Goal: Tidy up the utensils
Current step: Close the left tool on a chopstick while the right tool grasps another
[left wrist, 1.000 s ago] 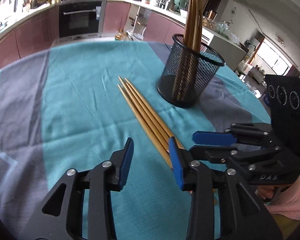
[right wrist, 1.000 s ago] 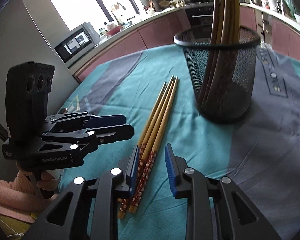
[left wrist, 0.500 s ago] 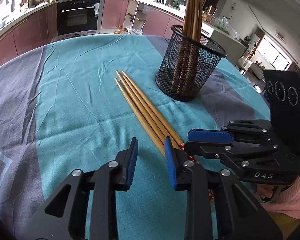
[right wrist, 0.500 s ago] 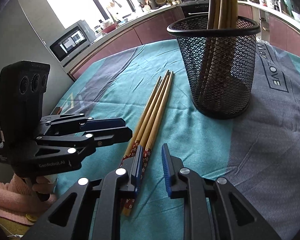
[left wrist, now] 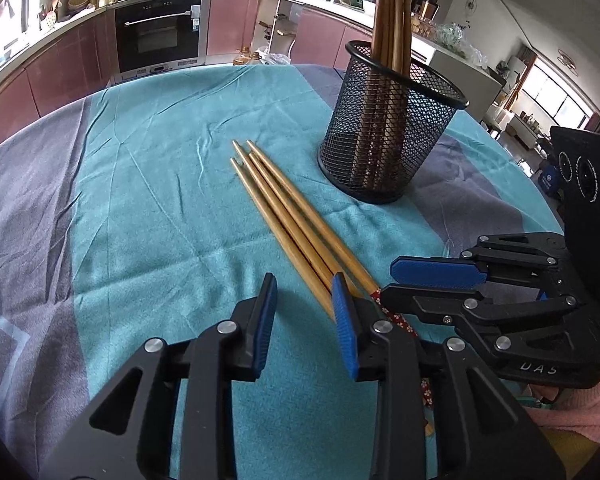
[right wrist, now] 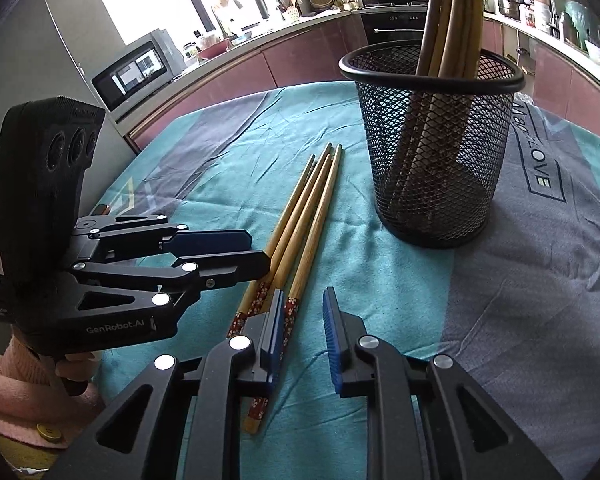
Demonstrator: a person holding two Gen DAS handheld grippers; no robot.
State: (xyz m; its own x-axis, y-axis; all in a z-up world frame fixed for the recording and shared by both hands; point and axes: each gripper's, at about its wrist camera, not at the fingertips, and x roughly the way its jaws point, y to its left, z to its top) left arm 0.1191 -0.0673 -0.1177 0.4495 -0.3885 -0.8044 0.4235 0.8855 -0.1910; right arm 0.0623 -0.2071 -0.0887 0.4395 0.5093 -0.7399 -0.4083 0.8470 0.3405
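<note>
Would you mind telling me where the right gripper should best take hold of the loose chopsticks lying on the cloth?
Probably at the red patterned handle ends of the chopsticks, the ends nearest the right gripper. They lie flat, side by side, tapered tips toward the mesh holder. Come down from above, one finger each side of the bundle; the thicker ends give more to pinch.

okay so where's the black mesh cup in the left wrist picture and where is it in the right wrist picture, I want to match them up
Left wrist view: the black mesh cup stands upper right of centre, holding upright chopsticks.
Right wrist view: the black mesh cup stands upper right, beside the "LOVE" print on the cloth.
Shared landmark: the loose chopsticks lying on the teal tablecloth, just left of the cup in both views.
</note>
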